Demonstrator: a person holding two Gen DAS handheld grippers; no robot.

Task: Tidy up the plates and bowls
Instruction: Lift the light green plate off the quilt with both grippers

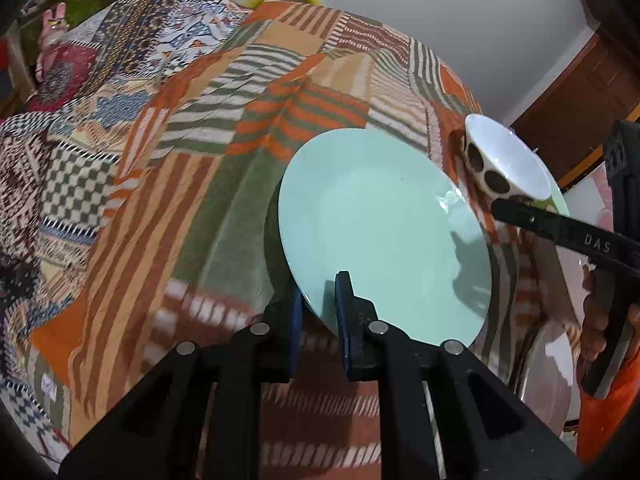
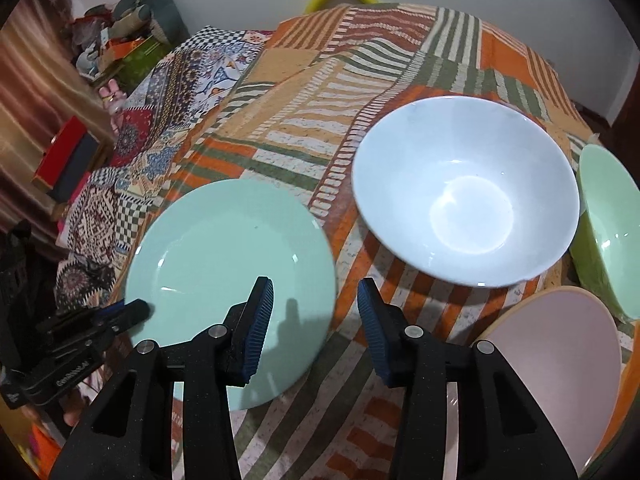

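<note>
Left wrist view: the left gripper is clamped on the near rim of the mint-green plate, which tilts above the patchwork cloth covering the counter. To the right, a white bowl with brown spots sits just beyond one finger of the right gripper.

Right wrist view: the right gripper stands partly apart with nothing between its pads. The green plate lies left, the white bowl ahead, a light-green bowl and a pink plate right.
</note>
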